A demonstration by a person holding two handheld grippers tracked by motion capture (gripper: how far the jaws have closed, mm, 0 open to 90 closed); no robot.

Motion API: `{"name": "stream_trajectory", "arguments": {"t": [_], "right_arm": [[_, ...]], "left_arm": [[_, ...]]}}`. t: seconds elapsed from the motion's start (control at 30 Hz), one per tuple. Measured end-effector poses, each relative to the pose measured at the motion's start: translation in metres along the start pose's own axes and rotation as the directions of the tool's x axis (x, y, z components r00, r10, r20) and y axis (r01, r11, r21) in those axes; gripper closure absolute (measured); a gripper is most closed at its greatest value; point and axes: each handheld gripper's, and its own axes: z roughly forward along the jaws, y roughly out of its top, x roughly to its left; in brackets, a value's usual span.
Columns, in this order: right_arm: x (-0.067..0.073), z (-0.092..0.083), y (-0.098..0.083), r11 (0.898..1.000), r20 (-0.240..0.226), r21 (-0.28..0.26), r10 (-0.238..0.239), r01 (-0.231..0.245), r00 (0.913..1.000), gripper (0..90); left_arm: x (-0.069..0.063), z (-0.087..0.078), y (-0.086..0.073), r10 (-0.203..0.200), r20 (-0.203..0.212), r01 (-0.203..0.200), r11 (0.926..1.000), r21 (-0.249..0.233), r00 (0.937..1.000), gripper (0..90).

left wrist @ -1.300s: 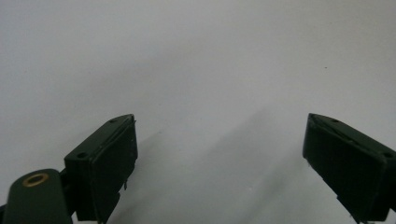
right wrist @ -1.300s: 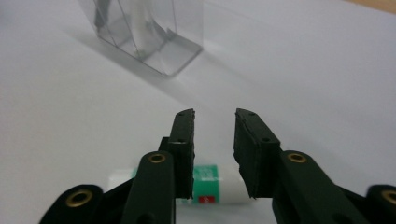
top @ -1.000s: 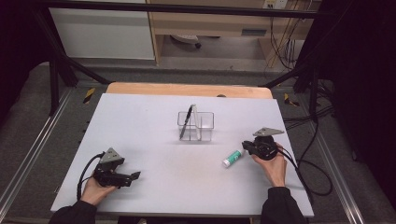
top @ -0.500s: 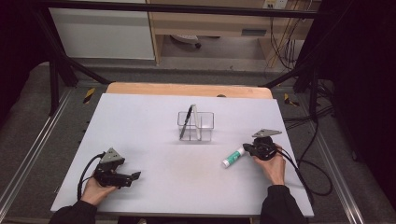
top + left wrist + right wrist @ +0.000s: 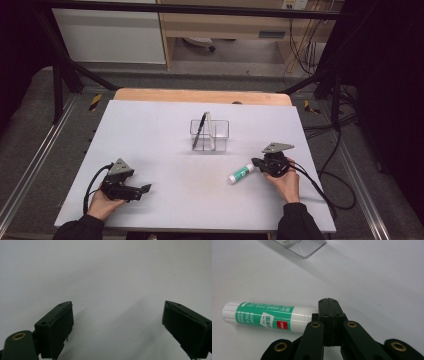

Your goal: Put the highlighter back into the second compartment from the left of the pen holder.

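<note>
Pale grey and matte, the tabletop (image 5: 165, 135) is a smooth flat sheet laid over a wooden board whose far edge shows as a tan strip, with dark floor and metal rails around it. On its right half lies the glue stick (image 5: 241, 173), a smooth round plastic tube, white at both ends with a green printed label around its middle. It lies flat, its long axis running diagonally from near-left to far-right in the high view, the far-right end just at the tip of the right gripper (image 5: 256, 162). In the right gripper view the glue stick (image 5: 267, 316) lies crosswise before the right gripper (image 5: 328, 301), whose black jaws are pressed fully together with nothing between them; the tube's near end sits just beside them, and whether it touches them I cannot tell. Beyond the tube, near the table's middle, stands a clear plastic organizer (image 5: 210, 135) with straight walls and a divider, a dark pen (image 5: 200, 130) leaning in its left part. Bare surface lies open on every side of the tube. Well apart, near the front-left edge, the left gripper (image 5: 145, 188) rests with its jaws spread wide over bare table, holding nothing, as the left gripper (image 5: 117, 322) view confirms.
</note>
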Motion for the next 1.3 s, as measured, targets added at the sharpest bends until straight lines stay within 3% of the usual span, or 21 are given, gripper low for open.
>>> {"name": "stream_trajectory", "arguments": {"t": [0.37,0.57,0.63,0.8,0.97,1.17,1.3], "right_arm": [[0.021,0.007,0.004,1.000,-0.049,-0.005,-0.026,0.026,0.9985,90.0],[0.019,0.003,0.006,0.999,-0.033,-0.010,-0.030,0.030,0.9990,85.7],[0.016,-0.003,0.005,1.000,-0.032,-0.028,-0.012,0.011,0.9994,82.9],[0.012,-0.018,-0.001,0.998,-0.038,-0.053,0.013,-0.015,0.9992,66.3],[0.011,-0.027,-0.011,0.997,-0.047,-0.068,0.041,-0.045,0.9980,43.0],[0.008,-0.032,-0.025,0.995,-0.056,-0.075,0.055,-0.059,0.9969,24.7],[0.006,-0.033,-0.031,0.996,-0.051,-0.048,0.078,-0.080,0.9957,14.5]], "left_arm": [[-0.001,0.000,0.000,0.004,0.003,-0.004,1.0000,0.001,1.0000,10.0],[-0.003,0.000,0.001,0.008,0.006,-0.008,1.0000,0.003,0.9999,10.1],[-0.004,0.001,0.002,0.008,0.007,-0.008,1.0000,0.005,0.9999,10.0],[-0.008,0.001,0.007,0.014,0.014,-0.014,0.9999,0.004,0.9998,10.1],[-0.017,0.003,0.013,0.022,0.021,-0.023,0.9997,0.007,0.9995,10.0],[-0.028,0.006,0.024,0.053,0.035,-0.054,0.9985,0.014,0.9980,10.0],[-0.039,0.011,0.033,0.068,0.052,-0.069,0.9975,0.014,0.9963,10.0]]}}
